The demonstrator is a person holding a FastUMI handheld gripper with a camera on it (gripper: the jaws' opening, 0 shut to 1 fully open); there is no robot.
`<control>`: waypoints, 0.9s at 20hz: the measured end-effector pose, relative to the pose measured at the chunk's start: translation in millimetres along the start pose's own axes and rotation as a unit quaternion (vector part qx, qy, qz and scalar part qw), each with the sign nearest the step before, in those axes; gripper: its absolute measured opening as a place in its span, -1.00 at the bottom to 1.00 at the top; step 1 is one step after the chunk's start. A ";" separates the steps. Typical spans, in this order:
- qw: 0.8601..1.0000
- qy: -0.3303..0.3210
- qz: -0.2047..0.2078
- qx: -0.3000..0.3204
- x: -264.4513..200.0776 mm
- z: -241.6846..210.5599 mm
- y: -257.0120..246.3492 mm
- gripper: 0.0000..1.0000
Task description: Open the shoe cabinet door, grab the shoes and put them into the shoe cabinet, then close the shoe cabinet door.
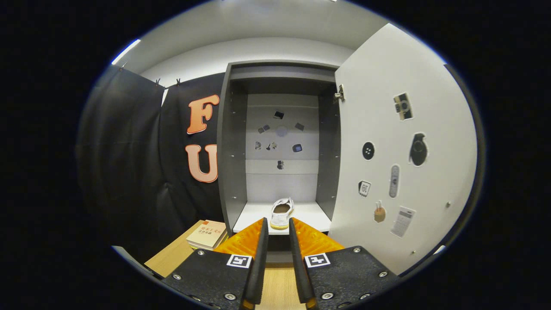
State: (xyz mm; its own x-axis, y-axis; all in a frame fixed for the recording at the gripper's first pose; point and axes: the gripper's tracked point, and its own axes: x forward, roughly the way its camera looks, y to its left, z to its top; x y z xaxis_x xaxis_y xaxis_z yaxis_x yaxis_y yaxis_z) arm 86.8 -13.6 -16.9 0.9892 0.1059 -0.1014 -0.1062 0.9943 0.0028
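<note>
The tall grey shoe cabinet [280, 142] is seen with its white sticker-covered door [404, 163] swung wide to the right. A white low-top sneaker [282, 213] is set at the front edge of the cabinet's white bottom shelf [254, 217], its long axis running straight away from the claw [277, 226]. The claw is held just short of the heel, fingers narrowly parted, nothing gripped.
</note>
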 end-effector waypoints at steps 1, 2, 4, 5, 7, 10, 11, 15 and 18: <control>1.000 -0.003 -0.004 0.002 -12.0 1.7 -6.9 -0.31; 1.000 -0.003 -0.012 0.003 -22.0 0.8 -16.5 -0.24; 0.999 -0.004 -0.033 0.005 -42.8 -2.2 -38.4 -0.16; 0.999 -0.004 -0.045 0.007 -51.8 -4.3 -50.2 -0.14; 0.998 -0.002 -0.066 0.016 -73.2 -6.3 -73.2 -0.12; 0.995 0.001 -0.097 0.023 -100.6 -8.7 -110.9 -0.02; 0.994 -0.001 -0.106 0.024 -109.5 -7.2 -122.8 0.01; 0.990 -0.006 -0.141 0.025 -132.8 -4.0 -166.5 0.07; 0.988 0.002 -0.154 0.022 -136.0 -8.7 -190.4 0.10</control>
State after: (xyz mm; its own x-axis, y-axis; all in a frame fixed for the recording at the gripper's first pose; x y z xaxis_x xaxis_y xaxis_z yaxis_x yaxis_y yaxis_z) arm -28.5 -217.4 -12.3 0.9736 -0.2015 -0.1075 0.2041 0.9789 0.0135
